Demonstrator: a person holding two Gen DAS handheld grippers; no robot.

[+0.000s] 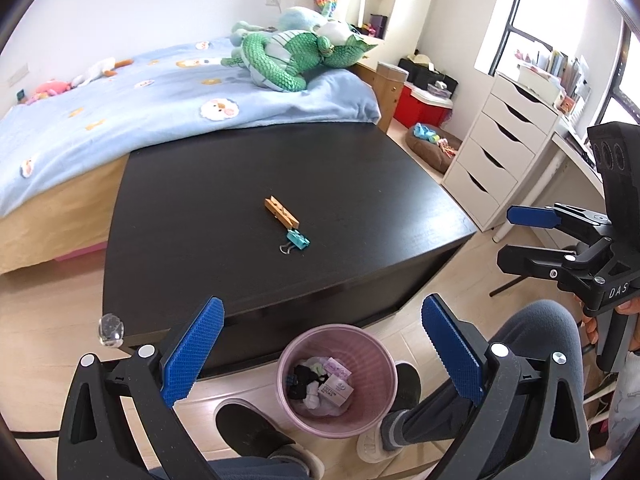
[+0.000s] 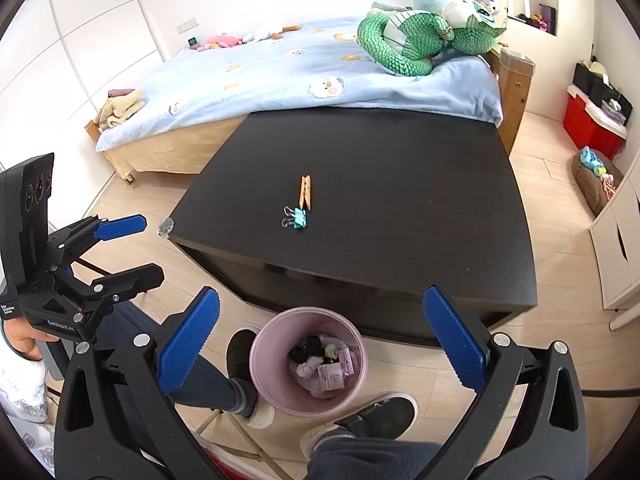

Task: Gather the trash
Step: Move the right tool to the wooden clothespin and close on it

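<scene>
Both claws, left claw point(image 1: 322, 354) and right claw point(image 2: 320, 348), spread apart over pink bin point(image 1: 378, 400), clothespin point(image 1: 281, 211) and binder clip point(image 1: 297, 240) beyond on table point(image 1: 360, 184).

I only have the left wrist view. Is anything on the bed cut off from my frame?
Observer: Yes, folded beige cloths lie piled on a corner of the blue-covered bed.
Operator: How many wire loops on the teal binder clip?
Observer: Two, side by side.
Operator: Is the right gripper carrying anything?
Observer: No, it is open and empty, with the pink plastic bin framed between its fingers.
</scene>
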